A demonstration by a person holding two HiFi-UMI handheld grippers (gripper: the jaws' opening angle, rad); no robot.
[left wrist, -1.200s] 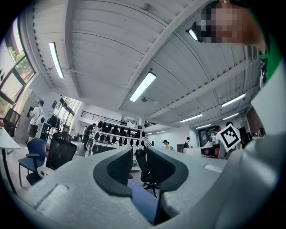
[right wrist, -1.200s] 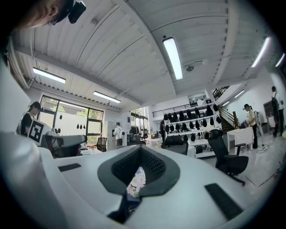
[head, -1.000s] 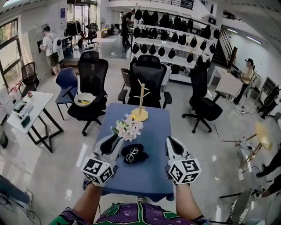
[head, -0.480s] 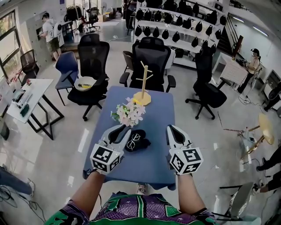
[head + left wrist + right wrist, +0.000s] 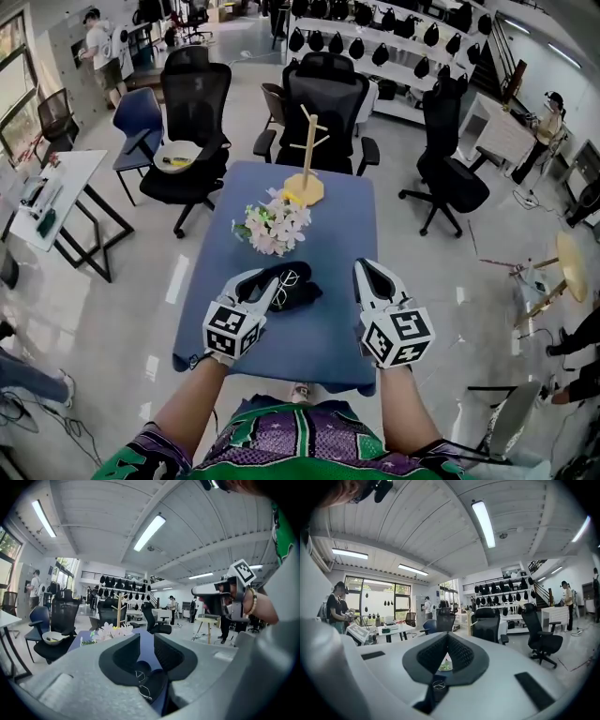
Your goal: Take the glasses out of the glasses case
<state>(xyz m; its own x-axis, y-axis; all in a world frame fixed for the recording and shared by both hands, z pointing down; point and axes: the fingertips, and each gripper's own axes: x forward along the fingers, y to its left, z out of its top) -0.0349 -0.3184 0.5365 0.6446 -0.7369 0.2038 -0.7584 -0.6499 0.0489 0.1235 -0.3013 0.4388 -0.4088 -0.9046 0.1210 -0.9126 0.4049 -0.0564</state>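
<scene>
Blue table [image 5: 333,225] lay below you in the head view, office chairs [image 5: 323,103] beyond its far edge. You held both forearms out over the near edge. Your left gripper [image 5: 262,284] pointed at the open black glasses case [image 5: 302,296], which lay in the table's near half with the glasses [image 5: 289,278] on it. Your right gripper [image 5: 367,269] hovered by the right edge, apart from the case. Flowers [image 5: 272,227] stood mid-table and a wooden stand [image 5: 306,164] at the far edge.

In the left gripper view, its jaws stood narrowly apart, with glasses [image 5: 141,683] and case [image 5: 157,684] in the gap below.

In the right gripper view, its jaws met at the tips, empty.
</scene>
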